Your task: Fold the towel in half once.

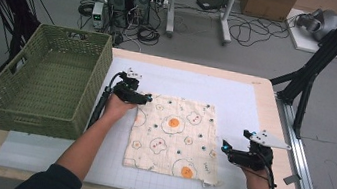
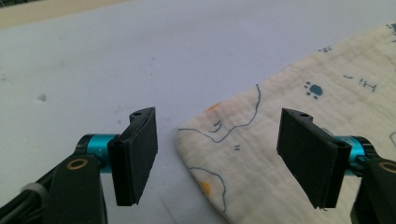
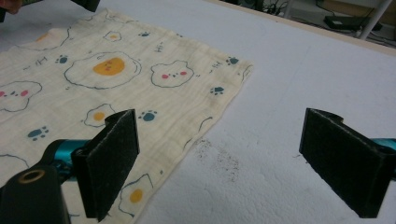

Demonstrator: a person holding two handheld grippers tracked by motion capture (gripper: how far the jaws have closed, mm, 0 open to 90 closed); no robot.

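Green woven basket (image 1: 47, 81) on desk (image 1: 262, 96) far left, well apart from cloth. Left tool (image 1: 148, 99) at cloth's far-left corner; jaws apart, corner lying between them in left gripper view, pads not pressing, nothing held. Egg-print cloth (image 1: 175, 136) flat on white mat (image 1: 236, 102), desk centre. Right tool (image 1: 224, 147) just beside cloth's right edge, jaws wide, straddling edge, gripping nothing.

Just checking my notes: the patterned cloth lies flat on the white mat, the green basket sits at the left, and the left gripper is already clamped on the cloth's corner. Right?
Not quite. The left gripper is open at the cloth corner, not clamped, as the left gripper view shows. The rest stands.
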